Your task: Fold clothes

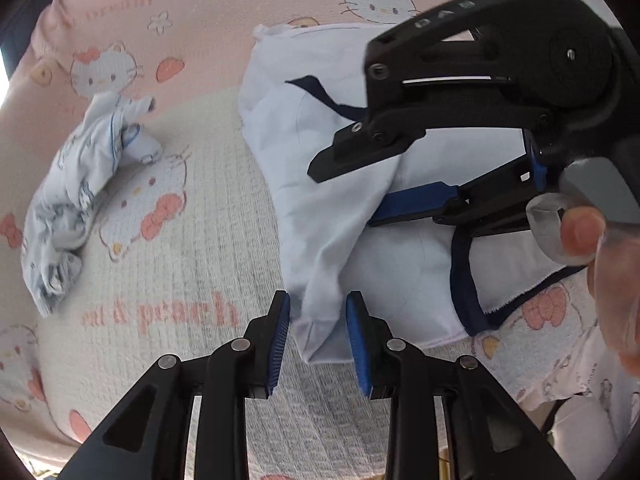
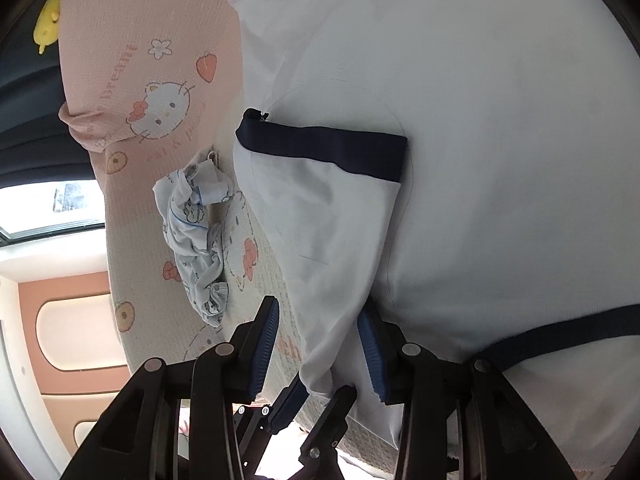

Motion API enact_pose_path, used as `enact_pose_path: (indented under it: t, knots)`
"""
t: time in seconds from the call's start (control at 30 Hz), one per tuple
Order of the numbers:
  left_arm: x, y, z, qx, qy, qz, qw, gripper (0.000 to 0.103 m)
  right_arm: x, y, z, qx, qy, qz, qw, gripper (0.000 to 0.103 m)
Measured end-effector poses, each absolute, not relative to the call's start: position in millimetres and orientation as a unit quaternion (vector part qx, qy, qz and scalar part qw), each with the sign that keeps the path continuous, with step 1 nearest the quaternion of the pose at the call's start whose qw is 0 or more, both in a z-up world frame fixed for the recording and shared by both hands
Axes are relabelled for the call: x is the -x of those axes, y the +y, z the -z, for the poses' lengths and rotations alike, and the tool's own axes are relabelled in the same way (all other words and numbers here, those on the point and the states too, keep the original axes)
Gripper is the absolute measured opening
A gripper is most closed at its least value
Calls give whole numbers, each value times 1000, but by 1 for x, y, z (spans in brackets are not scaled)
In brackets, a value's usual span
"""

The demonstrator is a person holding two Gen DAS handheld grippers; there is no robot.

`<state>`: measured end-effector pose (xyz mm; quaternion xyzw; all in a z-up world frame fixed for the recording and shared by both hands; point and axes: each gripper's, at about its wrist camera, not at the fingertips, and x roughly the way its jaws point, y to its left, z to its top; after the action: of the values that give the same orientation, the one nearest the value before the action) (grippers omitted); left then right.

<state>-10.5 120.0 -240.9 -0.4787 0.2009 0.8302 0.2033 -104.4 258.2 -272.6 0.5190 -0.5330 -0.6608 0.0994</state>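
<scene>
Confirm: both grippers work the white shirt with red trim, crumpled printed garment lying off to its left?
The trim is wrong: the white shirt has navy trim, as the right wrist view shows. The crumpled printed garment does lie to its left, with the left gripper and right gripper at the shirt.

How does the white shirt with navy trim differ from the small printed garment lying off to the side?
The white shirt is plain with navy trim, and larger; the printed garment is small, with pale blue cartoon prints. The shirt lies partly folded with both tools at its cloth; the printed garment lies crumpled, untouched. Both rest on the Hello Kitty blanket.
</scene>
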Motion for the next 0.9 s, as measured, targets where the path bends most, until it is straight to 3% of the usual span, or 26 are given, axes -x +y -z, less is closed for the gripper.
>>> enact_pose_path:
  t: [0.27,0.3,0.37,0.5,0.57,0.63,0.9]
  knots:
    - [10,117,240,466,185,-844,188,26,111,253,268,-519,-512,679,87,40]
    - [10,114,240,464,189,-846,184,23,112,253,267,-519,-507,683,86,40]
    - [10,108,240,459,196,-849,176,9,114,252,265,-520,-495,691,82,40]
    - [8,97,237,469,179,-844,189,9,119,247,260,-526,-465,708,71,39]
    - [5,95,235,477,170,-840,194,9,119,244,258,-531,-451,716,57,32]
    - [0,97,232,479,178,-838,192,9,118,240,255,-544,-415,728,32,4]
    - [-17,105,231,461,240,-832,196,9,103,245,243,-526,-392,754,4,1]
